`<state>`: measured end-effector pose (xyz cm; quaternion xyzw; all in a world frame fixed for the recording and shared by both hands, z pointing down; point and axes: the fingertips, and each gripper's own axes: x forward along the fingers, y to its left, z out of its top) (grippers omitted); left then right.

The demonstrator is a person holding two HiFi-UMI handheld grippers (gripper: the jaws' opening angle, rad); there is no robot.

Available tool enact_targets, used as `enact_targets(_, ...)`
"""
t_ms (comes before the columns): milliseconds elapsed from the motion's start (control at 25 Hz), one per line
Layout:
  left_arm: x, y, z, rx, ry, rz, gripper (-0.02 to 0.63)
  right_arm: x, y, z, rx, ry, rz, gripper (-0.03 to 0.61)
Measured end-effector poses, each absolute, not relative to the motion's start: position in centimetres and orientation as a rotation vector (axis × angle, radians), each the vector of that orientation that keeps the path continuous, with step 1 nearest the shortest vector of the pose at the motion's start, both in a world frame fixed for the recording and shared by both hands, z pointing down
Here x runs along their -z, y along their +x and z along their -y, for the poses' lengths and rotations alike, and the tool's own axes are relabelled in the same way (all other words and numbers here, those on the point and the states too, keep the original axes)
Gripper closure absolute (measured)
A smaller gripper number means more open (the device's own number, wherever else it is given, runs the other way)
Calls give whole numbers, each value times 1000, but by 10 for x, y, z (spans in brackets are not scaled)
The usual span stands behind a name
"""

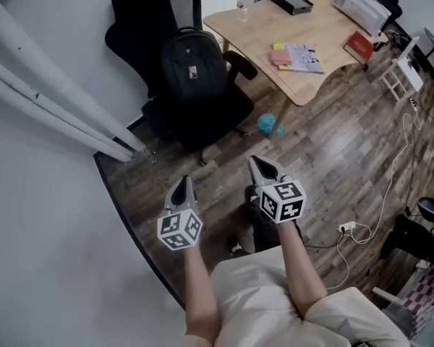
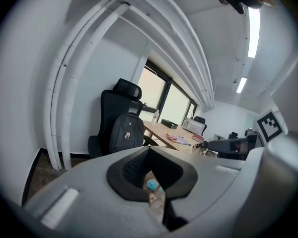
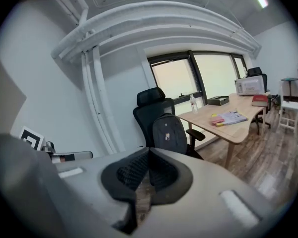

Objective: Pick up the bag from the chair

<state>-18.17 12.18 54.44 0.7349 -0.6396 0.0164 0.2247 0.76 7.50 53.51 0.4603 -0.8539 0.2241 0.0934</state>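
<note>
A black backpack (image 1: 193,65) stands upright on the seat of a black office chair (image 1: 202,114), leaning on its backrest. The same backpack (image 2: 126,132) shows in the left gripper view and, as the backpack (image 3: 170,133), in the right gripper view, well ahead of both jaws. My left gripper (image 1: 182,184) is shut and empty, held over the wooden floor short of the chair. To its right my right gripper (image 1: 259,162) is shut too, nothing in it. Both point toward the chair.
A wooden desk (image 1: 315,67) stands right of the chair with a bottle (image 1: 242,2), books (image 1: 296,56) and a printer (image 1: 359,6). A blue object (image 1: 268,124) lies on the floor under the desk edge. White pipes (image 1: 50,100) run along the wall at left. Cables (image 1: 390,186) trail at right.
</note>
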Motion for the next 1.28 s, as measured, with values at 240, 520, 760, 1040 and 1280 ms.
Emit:
enact_targets(240,-526,-176,-50,-71,2037,1798,606,-524,4,9,-702,1288,2645,577)
enact_targets(520,-516,-168,16,-341,2004,1884,607,-517,4,91,-818,1119,2784,577)
enact_targets(760,-515,-162,55,-357,1914,1939,607,-548,37,149,-917,1100,2667,578)
enact_targets(1040,-533,-145,94,-400,1882,1982,607,-572,63,190,-888,1108,2626,578)
enact_targets(1280,-528,-148,128,-360,1892,1983,607,-567,65,219,-849,1103,2626,578)
